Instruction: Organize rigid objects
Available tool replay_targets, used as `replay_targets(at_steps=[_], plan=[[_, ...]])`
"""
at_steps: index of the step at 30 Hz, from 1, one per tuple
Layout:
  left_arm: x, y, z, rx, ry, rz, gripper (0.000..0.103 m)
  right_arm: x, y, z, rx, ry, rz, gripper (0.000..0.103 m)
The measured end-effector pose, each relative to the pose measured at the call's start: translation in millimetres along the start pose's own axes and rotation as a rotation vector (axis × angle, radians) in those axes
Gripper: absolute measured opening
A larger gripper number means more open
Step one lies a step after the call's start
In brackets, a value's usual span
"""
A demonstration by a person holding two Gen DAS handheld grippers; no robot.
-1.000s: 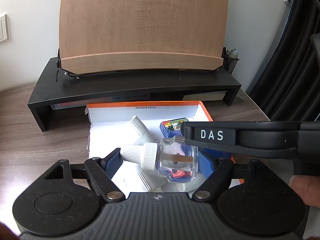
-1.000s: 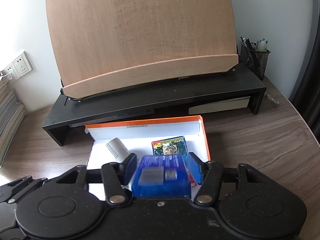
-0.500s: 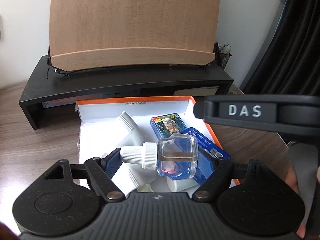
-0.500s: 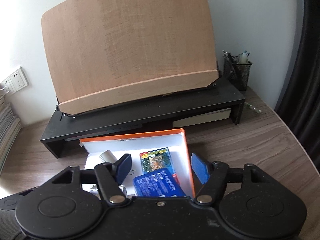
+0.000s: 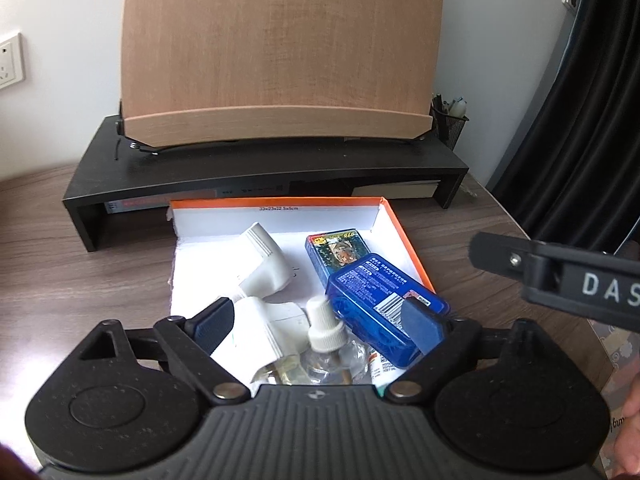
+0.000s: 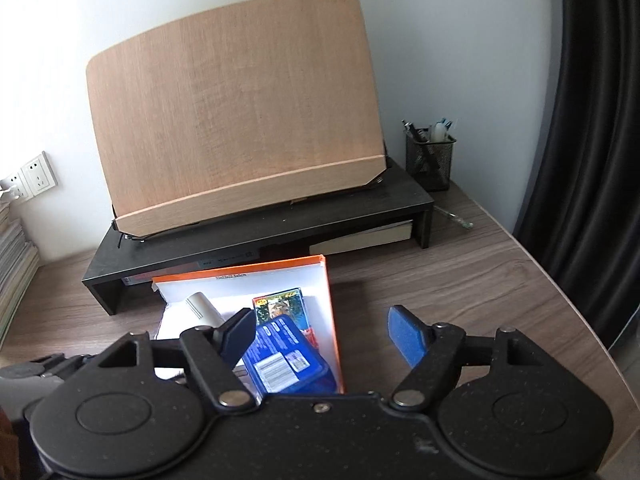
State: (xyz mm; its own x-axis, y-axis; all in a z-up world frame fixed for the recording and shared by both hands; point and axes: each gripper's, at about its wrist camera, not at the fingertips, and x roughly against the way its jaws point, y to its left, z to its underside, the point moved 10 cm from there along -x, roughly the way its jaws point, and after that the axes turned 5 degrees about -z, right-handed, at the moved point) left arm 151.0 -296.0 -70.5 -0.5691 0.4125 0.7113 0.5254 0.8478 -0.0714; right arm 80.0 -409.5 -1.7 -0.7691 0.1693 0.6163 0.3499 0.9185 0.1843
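An orange-rimmed white box (image 5: 394, 218) (image 6: 330, 300) lies on the desk. In it are two white plugs (image 5: 262, 258), a card pack with a tiger picture (image 5: 334, 252) (image 6: 280, 304), a blue plastic case (image 5: 384, 292) (image 6: 286, 360) and a clear glass bottle with a white cap (image 5: 326, 336). My left gripper (image 5: 318, 320) is open above the box's near end, with the bottle lying loose between its fingers. My right gripper (image 6: 324, 334) is open and empty over the box's right rim, above the blue case.
A black monitor riser (image 5: 264, 172) (image 6: 256, 236) with a wooden book stand (image 5: 280, 52) stands behind the box. A mesh pen holder (image 6: 430, 160) sits at its right end. Books are stacked at the left (image 6: 14, 256). A dark curtain (image 6: 592, 140) hangs at the right.
My left gripper opened and let the glass bottle drop into the box. My right gripper released the blue case into the box, opened wide and pulled back to the right.
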Motion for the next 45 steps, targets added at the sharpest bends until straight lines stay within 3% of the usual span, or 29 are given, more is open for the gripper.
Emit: replay_targets(at_steps=[15,19,25,31,45], plan=[[57.4,9.7,28.2,0.054,-0.042,-0.144,0.1,49.0,-12.3,33.2,0.017,-0.018,-0.083,0.092],[68.5,12.9,38.7,0.074,-0.047,-0.168,0.102,54.3,-10.5,42.9,0.034,-0.014,-0.097,0.097],[82.0,17.8,54.7,0.091,-0.046,-0.186,0.103,71.3,-6.5,55.3,0.094,-0.056,-0.059,0.098],[95.7,18.3,66.3,0.07,-0.055,-0.171,0.103,84.2,-3.6,76.8,0.105,-0.013,-0.01,0.099],[124.8,41.0,106.2,0.076,0.0,-0.17,0.103,116.2,33.0,130.8,0.109,0.11,-0.032,0.099]])
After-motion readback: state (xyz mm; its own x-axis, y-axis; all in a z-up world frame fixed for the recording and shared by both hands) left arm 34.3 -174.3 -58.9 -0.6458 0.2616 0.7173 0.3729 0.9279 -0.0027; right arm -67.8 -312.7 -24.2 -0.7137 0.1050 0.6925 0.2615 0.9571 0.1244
